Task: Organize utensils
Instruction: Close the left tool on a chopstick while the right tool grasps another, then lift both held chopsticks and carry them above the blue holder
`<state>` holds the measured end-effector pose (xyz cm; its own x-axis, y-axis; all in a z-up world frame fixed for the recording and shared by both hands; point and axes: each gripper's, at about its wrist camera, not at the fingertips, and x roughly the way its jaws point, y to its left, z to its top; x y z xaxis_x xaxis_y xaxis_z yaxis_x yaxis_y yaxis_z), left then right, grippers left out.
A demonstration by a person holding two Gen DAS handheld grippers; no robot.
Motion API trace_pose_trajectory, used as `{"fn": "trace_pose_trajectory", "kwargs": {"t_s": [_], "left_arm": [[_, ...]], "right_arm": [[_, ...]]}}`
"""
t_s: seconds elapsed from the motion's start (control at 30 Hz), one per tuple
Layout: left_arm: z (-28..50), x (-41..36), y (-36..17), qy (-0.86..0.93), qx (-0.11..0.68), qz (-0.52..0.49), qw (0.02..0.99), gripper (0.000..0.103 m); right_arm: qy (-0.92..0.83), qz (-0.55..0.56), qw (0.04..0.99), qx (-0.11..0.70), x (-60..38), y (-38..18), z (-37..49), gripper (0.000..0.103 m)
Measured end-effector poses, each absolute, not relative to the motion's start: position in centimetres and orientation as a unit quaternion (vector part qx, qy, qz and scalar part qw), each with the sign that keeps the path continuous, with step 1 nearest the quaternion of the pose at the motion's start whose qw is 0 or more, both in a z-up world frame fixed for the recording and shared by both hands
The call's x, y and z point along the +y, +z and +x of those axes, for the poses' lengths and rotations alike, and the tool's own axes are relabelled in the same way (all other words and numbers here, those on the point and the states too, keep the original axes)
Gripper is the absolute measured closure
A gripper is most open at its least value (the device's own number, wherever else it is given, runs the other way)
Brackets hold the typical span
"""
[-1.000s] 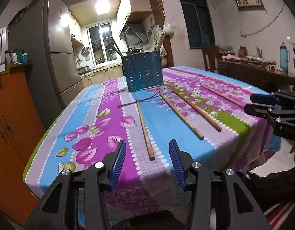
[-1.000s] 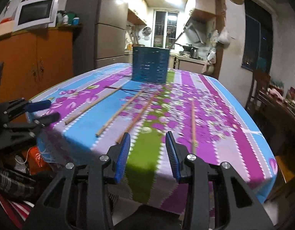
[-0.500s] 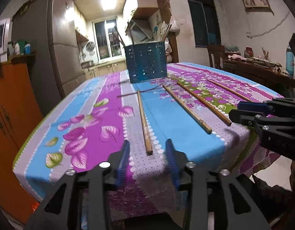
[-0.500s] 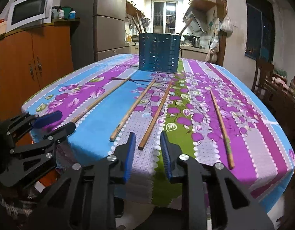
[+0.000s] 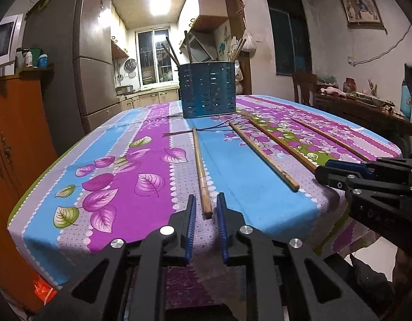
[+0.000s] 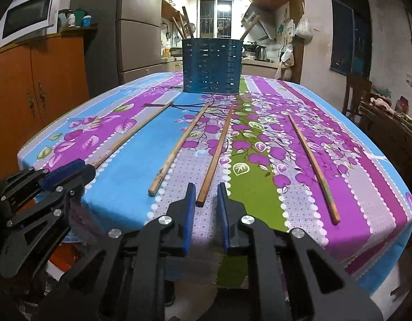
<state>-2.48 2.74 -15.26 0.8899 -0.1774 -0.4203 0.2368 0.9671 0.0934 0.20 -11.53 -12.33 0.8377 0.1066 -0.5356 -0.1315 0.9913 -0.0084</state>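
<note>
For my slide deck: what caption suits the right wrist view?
Right gripper, jaws closing around a chopstick end; three more lie before the blue holder.

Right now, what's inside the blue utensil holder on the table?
Several wooden sticks, likely chopsticks, stand in the blue utensil holder, leaning outward. Their lower ends and the bottom are hidden by its slotted wall.

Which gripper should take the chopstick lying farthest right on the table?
Right. Both grippers' jaws have just been closing: right gripper around the end of the third chopstick, next to that rightmost chopstick; left gripper around the leftmost chopstick, farthest from it.
</note>
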Motion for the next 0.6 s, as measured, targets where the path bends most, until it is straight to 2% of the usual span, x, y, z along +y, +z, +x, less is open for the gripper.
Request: {"fn": "trace_pose_trajectory", "kwargs": {"t_s": [0.1,0.17,0.23,0.6], "left_arm": [[-2.4,2.8,-15.3,-0.109,0.207,0.066,0.97,0.088],[-2.3,2.9,-15.3,-0.109,0.206,0.063,0.97,0.091],[-2.1,3.1,-15.4,-0.109,0.207,0.058,0.971,0.094],[-1.7,4.2,-14.9,-0.092,0.208,0.038,0.973,0.095]], "right_arm": [[0.063,-0.02,0.959,0.276,-11.6,-12.4,0.2,0.091],[0.06,-0.019,0.959,0.275,-11.6,-12.4,0.3,0.096],[0.06,-0.012,0.96,0.274,-11.8,-12.4,0.3,0.096],[0.047,0.034,0.963,0.265,-13.6,-12.0,0.3,0.098]]}}
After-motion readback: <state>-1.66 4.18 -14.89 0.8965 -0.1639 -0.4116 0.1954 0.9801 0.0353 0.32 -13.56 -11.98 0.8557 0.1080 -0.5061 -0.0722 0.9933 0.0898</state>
